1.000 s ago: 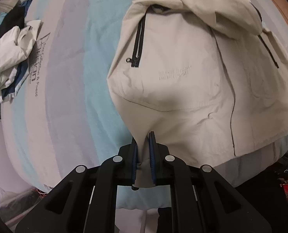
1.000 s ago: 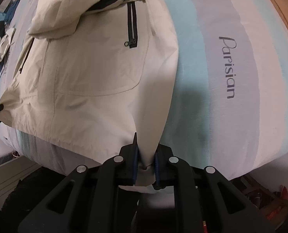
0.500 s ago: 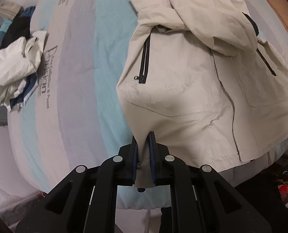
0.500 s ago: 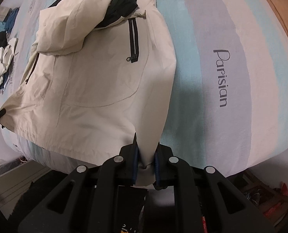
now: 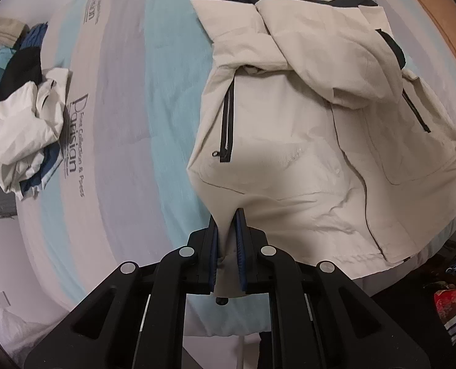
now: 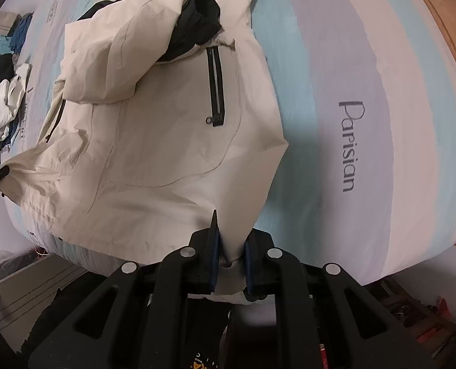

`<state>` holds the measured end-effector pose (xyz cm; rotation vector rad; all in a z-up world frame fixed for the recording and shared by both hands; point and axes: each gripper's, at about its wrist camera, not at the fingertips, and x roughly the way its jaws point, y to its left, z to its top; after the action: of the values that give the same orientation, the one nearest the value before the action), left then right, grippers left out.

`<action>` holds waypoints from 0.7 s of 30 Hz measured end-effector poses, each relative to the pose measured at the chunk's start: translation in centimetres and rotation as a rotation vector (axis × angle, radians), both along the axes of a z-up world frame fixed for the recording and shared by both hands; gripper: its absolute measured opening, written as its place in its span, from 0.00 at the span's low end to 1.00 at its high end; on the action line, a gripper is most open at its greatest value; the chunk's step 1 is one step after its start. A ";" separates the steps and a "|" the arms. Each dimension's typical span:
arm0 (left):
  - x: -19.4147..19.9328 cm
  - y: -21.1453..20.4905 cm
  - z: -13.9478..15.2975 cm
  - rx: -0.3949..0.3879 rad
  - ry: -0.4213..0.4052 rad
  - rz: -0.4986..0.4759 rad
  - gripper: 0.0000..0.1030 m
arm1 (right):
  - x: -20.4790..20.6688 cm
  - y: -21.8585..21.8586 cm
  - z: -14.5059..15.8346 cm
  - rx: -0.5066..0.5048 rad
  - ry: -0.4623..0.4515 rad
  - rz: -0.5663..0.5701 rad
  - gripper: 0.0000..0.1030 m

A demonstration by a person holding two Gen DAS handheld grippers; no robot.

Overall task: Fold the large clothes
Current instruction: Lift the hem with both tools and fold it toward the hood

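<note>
Left hand-held gripper (image 5: pixel 227 240) clamped on one bottom corner of the cream jacket (image 5: pixel 305 153), right hand-held gripper (image 6: pixel 230 246) clamped on the other corner. From my feeds both point down. Jacket lies front-up on the striped bed (image 5: pixel 129 123), hem pulled up off it, sleeves folded across the chest. Clothes pile (image 5: pixel 25 129) far left.

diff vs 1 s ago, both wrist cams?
Both grippers rose, lifting the bottom corners of the cream jacket: more of the jacket and the striped bedspread shows in both views, and the hem has drawn taut. Unchanged: left gripper and right gripper stay clamped on the hem corners, sleeves stay folded across the chest, and the clothes pile hasn't moved.
</note>
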<state>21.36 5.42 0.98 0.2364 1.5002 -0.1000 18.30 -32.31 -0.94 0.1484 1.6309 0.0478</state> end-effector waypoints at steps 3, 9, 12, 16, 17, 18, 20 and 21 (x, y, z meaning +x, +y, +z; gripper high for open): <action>0.9 0.0 0.4 0.000 0.000 -0.006 0.09 | 1.0 -0.1 0.6 0.002 -0.004 0.002 0.11; 3.2 -0.6 0.9 0.007 -0.013 -0.028 0.09 | 2.9 -0.2 1.4 0.001 -0.006 0.011 0.11; 4.2 -1.0 1.0 0.003 -0.024 -0.039 0.09 | 4.0 -0.2 1.6 -0.001 -0.006 0.014 0.11; 5.7 -1.0 1.1 0.001 -0.032 -0.046 0.09 | 5.4 -0.2 1.9 -0.004 -0.006 0.023 0.11; 6.0 -1.0 1.1 0.000 -0.031 -0.045 0.09 | 5.8 -0.2 1.8 -0.003 -0.005 0.023 0.11; 6.4 -0.8 1.1 -0.003 -0.029 -0.042 0.09 | 6.2 -0.3 1.8 -0.004 -0.005 0.020 0.11; 6.9 -0.7 1.1 -0.001 -0.031 -0.038 0.09 | 7.0 -0.4 1.7 -0.001 0.001 0.016 0.11; 7.0 -0.7 1.1 0.000 -0.031 -0.037 0.09 | 7.4 -0.5 1.7 -0.002 0.000 0.016 0.11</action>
<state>28.38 4.76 2.11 0.2649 1.4650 -0.1258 25.67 -32.78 0.77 0.1335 1.6322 0.0582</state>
